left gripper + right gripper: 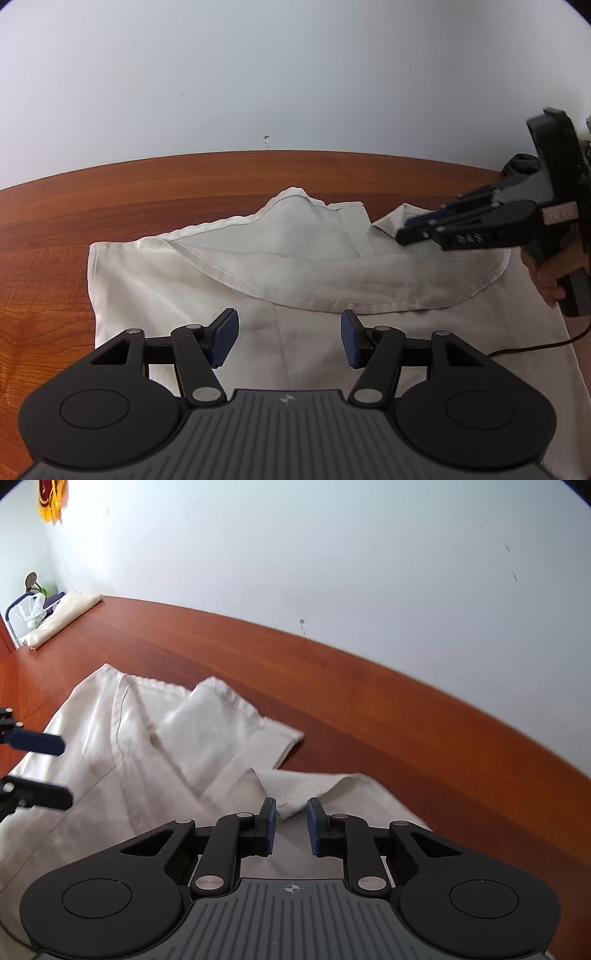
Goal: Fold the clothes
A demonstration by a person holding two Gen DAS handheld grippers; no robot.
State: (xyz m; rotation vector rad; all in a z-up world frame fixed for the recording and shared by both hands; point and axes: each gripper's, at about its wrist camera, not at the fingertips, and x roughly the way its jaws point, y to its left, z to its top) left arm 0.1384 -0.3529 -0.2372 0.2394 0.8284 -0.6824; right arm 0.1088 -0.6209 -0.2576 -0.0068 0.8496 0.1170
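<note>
One crumpled cream cotton garment (207, 280) lies on a reddish-brown wooden table (110, 199) by a white wall. Two black grippers hover over it — the left gripper (288, 339) wide open, the right gripper (291, 825) narrowly parted above a hemmed corner, pressing nothing. Closing short could likely catch one layer only, dragging the fold askew.

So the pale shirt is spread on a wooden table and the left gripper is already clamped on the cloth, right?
Not quite. The pale shirt does lie on the wooden table, but the left gripper is open above the cloth, holding nothing. The left wrist view shows it.
</note>
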